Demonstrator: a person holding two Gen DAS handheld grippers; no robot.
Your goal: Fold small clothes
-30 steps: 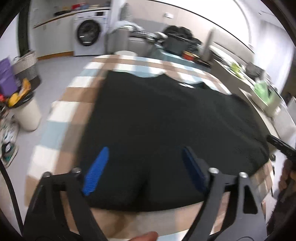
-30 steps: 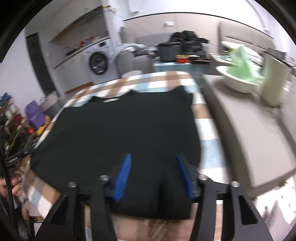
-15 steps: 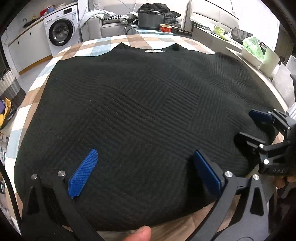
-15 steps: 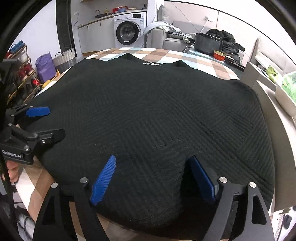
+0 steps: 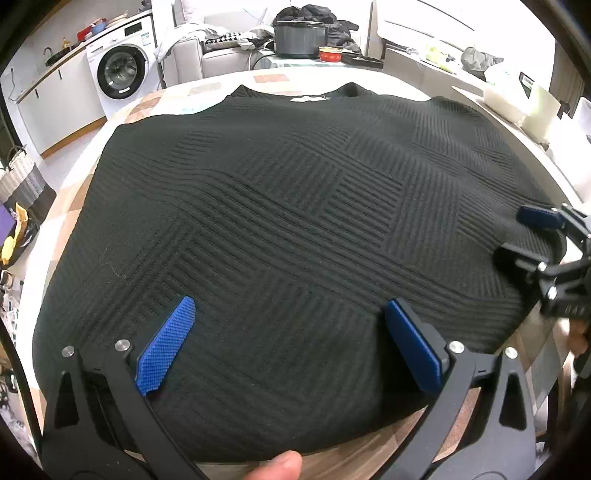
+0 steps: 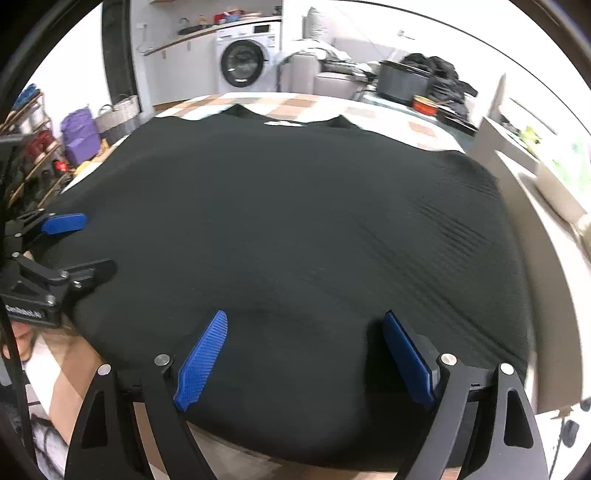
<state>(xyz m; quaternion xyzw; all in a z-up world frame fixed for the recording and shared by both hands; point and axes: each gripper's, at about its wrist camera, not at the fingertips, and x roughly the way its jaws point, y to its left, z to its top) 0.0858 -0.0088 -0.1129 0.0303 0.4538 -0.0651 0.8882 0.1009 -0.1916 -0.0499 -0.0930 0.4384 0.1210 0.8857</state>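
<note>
A black ribbed knit sweater (image 5: 288, 206) lies spread flat on the checked table (image 5: 273, 78), collar at the far side. My left gripper (image 5: 289, 302) hovers wide open over the near hem on the sweater's left half, with only fabric below its blue pads (image 5: 166, 347). My right gripper (image 6: 304, 316) stands over the near hem on the right half; its jaws are opening and nothing is pinched between them. Each gripper shows in the other's view: the right gripper (image 5: 532, 236) by the sweater's right edge, the left gripper (image 6: 74, 243) by its left edge. A thumb tip (image 5: 280, 467) shows at the bottom.
A washing machine (image 5: 123, 72) stands at the back left, a dark pot (image 5: 301, 33) and a red tin (image 5: 330, 54) behind the table. A white tub (image 5: 517, 99) sits on the counter to the right. Woven baskets (image 6: 118, 114) and a shelf (image 6: 29, 147) stand on the left.
Both grippers came down and in toward the sweater's near hem and rolled level. Both sets of jaws stand wider apart than a second ago.
</note>
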